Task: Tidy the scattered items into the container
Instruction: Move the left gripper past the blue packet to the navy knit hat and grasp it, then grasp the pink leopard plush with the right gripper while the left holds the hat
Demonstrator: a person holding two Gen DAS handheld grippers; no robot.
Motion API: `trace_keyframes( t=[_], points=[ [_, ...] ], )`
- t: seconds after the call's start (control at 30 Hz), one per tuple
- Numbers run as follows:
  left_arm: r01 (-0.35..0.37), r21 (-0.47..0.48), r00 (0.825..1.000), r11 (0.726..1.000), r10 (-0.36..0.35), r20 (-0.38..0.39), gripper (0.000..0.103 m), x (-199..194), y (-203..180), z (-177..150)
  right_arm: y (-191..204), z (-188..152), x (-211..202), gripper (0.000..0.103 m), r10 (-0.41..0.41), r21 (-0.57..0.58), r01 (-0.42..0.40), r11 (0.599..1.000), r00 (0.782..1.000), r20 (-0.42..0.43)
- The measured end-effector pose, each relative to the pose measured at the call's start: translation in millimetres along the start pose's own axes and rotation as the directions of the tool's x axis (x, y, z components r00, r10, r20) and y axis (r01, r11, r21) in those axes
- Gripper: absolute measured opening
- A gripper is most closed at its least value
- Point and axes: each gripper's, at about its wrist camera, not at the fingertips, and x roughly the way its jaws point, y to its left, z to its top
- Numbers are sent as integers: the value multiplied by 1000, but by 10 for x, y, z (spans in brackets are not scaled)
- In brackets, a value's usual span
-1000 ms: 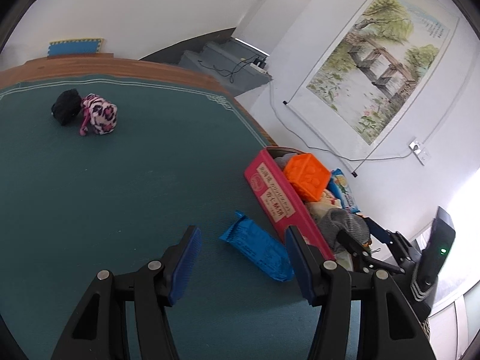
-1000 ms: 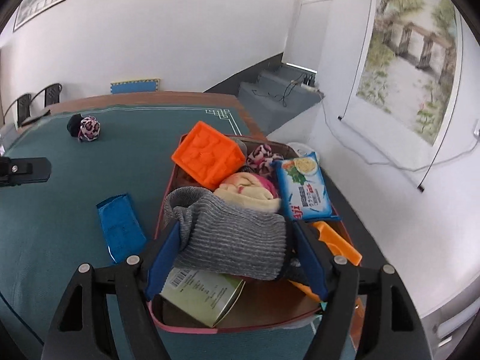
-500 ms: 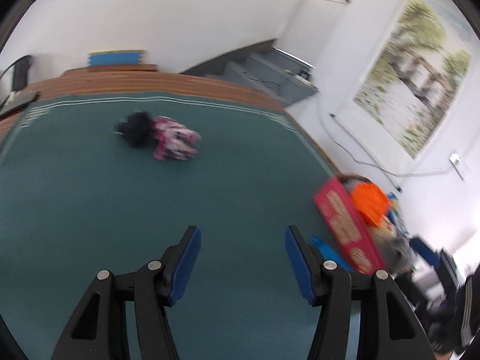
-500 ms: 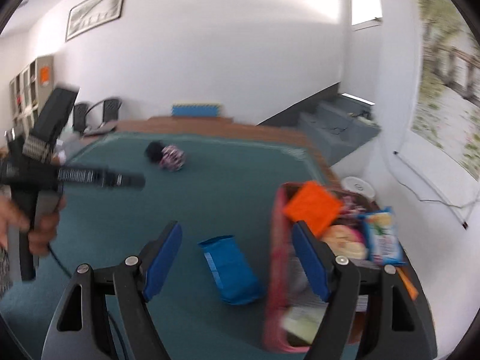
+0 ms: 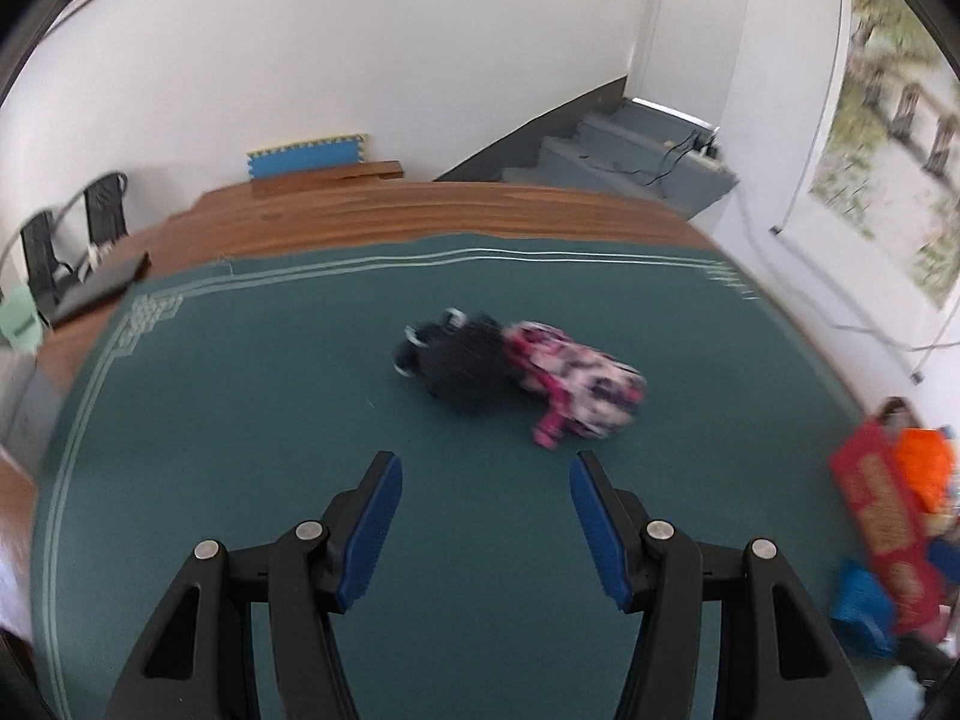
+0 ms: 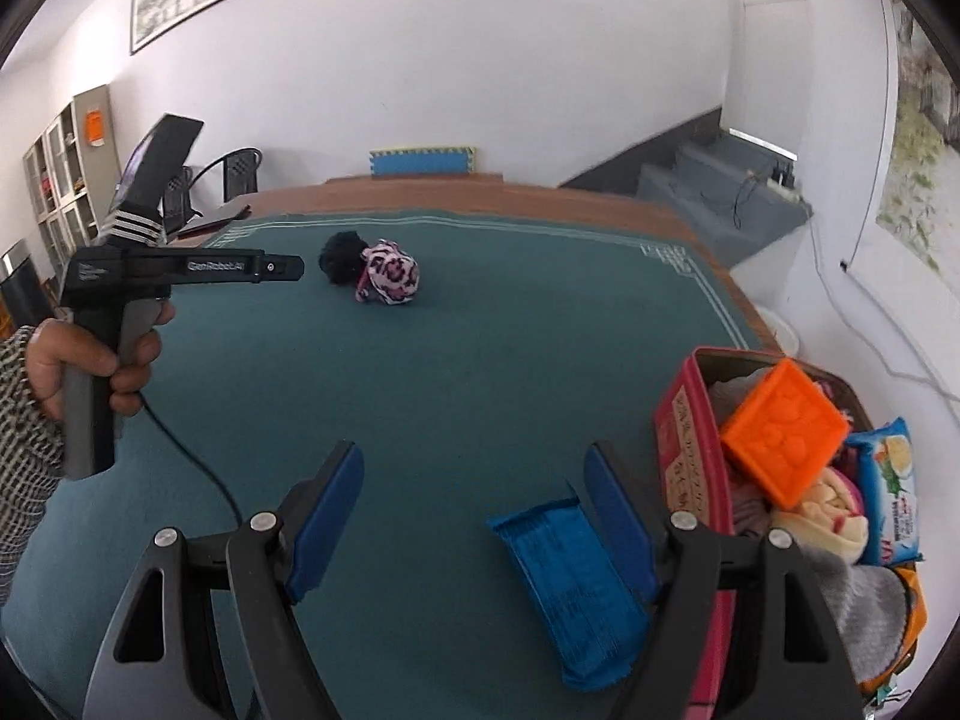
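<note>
The green tabletop (image 6: 480, 360) carries a red container (image 6: 690, 456) already crammed at its right edge, and the right gripper (image 6: 474, 486), which a second ago gripped the grey sock there, has let go and pulled back with jaws wide and empty. The left gripper (image 5: 480, 504), jaws wide too, has swung from the blue packet (image 6: 570, 576) beside the container toward the black bundle (image 5: 462, 366) and pink leopard-print bundle (image 5: 582, 387) mid-table, probably the next pickup.
</note>
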Motion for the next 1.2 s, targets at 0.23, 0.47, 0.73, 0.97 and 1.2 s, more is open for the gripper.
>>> trace_keyframes(
  t=[0.23, 0.47, 0.73, 0.97, 1.2],
  points=[
    [-51, 59, 998, 997, 52, -23, 60, 581, 44, 246, -84, -15, 188, 79, 19, 62, -20, 998, 1000, 6],
    [-45, 71, 996, 996, 51, -78, 59, 970, 27, 372, -134, -100, 348, 79, 33, 94, -30, 995, 999, -27],
    [-10, 22, 998, 1000, 11, -68, 38, 931, 87, 360, 55, -159, 425, 79, 12, 34, -11, 999, 999, -47],
    [7, 5, 999, 1000, -7, -39, 37, 734, 111, 241, 226, -8, 497, 70, 14, 20, -13, 1000, 997, -82],
    [27, -48, 1000, 998, -27, -1, 37, 319, 214, 43, 419, 531, 751, 70, 55, 66, -51, 997, 997, -61]
  ],
)
